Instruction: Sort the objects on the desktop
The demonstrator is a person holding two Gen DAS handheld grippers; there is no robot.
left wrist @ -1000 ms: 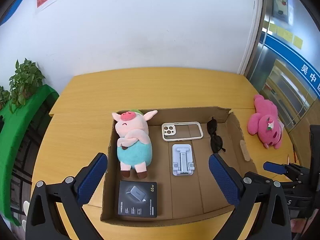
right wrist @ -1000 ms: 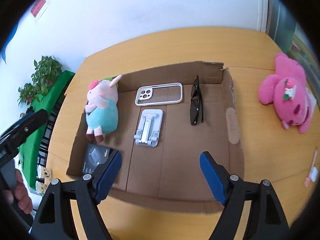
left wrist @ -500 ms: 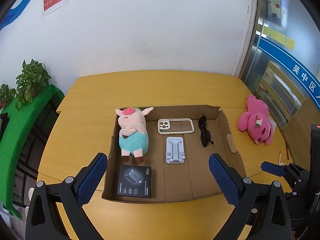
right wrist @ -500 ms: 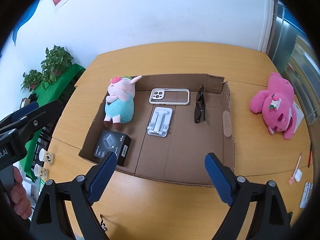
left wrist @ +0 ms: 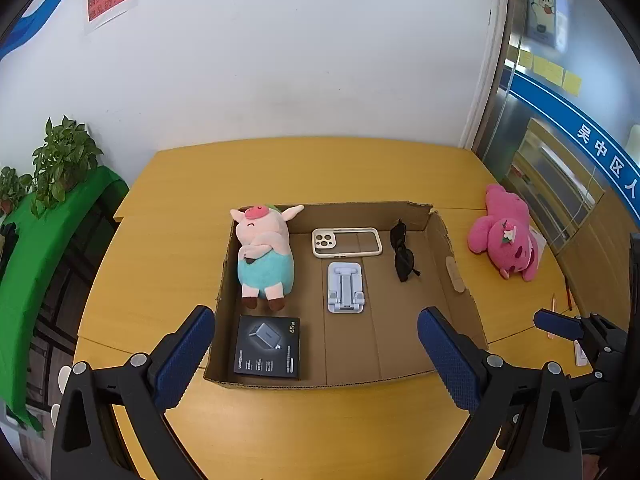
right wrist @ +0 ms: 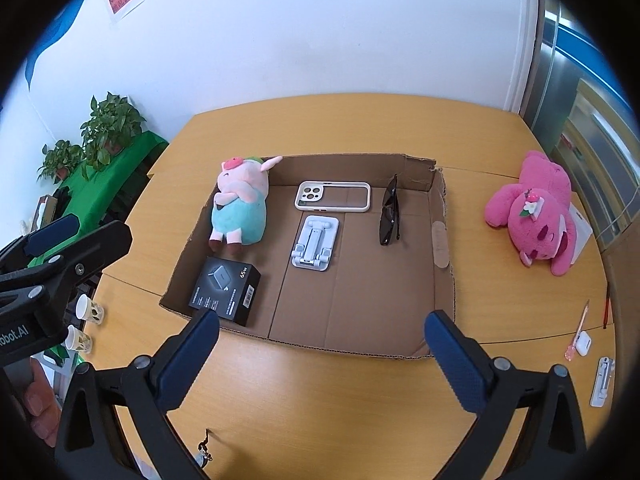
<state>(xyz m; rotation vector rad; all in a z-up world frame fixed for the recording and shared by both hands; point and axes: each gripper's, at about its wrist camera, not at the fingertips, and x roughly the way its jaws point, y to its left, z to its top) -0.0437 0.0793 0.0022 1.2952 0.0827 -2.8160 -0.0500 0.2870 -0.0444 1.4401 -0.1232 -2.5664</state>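
Step in hand: a pause between placements is judged; both tools are held high above the near edge of the table point(right wrist: 320, 400), nothing carried.
Left gripper point(left wrist: 316, 360): released, blue pads spread wide, empty.
Right gripper point(right wrist: 322, 354): released likewise, nothing between its pads.
Cardboard tray point(left wrist: 460, 280): set mid-table; inside are the pig plush point(left wrist: 264, 256) at far left, the charger box point(left wrist: 268, 350) at near left, the phone case point(left wrist: 346, 242) at the far middle, the phone stand point(left wrist: 345, 288) just nearer than it, and the sunglasses point(left wrist: 404, 254) at far right.
Still outside: the pink plush point(right wrist: 536, 216) lies on the table, right of the tray and well apart from it; small items point(right wrist: 580, 340) lie near the right edge.
Next move: the pink plush is judged the likeliest pick; a reach to the right and a broad pinch on its soft body would be called for.
Hard to make out: the small right-edge items are too small to name; the sign text on the wall is blurred.
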